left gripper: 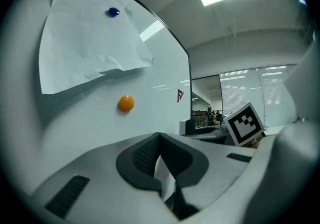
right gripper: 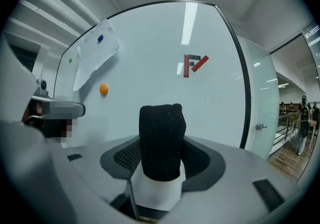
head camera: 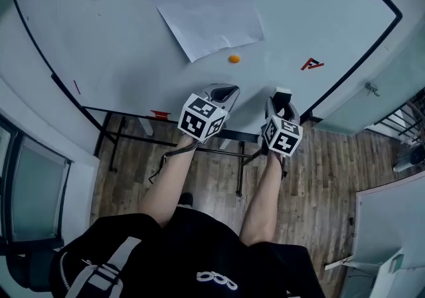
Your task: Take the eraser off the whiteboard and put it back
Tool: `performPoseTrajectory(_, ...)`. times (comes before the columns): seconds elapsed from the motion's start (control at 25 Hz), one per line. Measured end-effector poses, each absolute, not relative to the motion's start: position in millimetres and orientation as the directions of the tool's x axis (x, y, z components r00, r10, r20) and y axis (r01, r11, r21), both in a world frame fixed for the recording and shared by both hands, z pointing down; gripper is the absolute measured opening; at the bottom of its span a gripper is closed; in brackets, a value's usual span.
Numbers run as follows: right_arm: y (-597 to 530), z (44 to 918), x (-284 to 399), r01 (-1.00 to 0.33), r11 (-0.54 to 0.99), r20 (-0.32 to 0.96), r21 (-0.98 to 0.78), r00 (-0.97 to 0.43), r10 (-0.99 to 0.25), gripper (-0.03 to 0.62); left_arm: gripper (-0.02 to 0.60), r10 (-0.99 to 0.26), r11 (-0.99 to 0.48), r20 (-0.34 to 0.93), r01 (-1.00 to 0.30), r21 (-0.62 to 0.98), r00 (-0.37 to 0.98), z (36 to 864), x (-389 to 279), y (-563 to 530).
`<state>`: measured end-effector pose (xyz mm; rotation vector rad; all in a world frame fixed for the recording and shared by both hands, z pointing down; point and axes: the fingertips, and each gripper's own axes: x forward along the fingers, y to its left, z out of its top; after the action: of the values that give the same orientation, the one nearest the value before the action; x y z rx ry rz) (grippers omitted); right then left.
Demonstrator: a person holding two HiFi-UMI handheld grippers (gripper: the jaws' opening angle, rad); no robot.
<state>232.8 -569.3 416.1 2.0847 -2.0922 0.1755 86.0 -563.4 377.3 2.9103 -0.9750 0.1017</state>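
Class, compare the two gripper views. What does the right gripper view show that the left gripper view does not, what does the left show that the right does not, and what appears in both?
Only the right gripper view shows the black eraser, clamped between the right gripper's jaws. Only the left gripper view shows the left gripper's jaws, together with nothing between them, and the right gripper's marker cube. Both show the whiteboard, the paper sheet, the blue magnet, the orange magnet and the red logo.
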Motion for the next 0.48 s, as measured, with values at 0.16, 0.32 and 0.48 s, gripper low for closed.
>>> performPoseTrajectory(0.16, -588, 416, 239, -0.998, -0.014, 0.210, 0.054, 0.025, -0.977, 0.241, 0.009, -0.575, -0.813, 0.097, -0.581, 0.050, 0.813, 382, 92, -572)
performPoseTrajectory(0.32, -600, 416, 245, -0.998, -0.030, 0.207, 0.057, 0.042, -0.977, 0.241, 0.009, -0.558, -0.824, 0.103, -0.564, 0.048, 0.824, 387, 100, -578)
performPoseTrajectory(0.48, -606, 417, 245, -0.998, -0.035, 0.201, 0.057, 0.046, -0.978, 0.242, 0.009, -0.553, -0.828, 0.103, -0.559, 0.046, 0.827, 390, 105, -582)
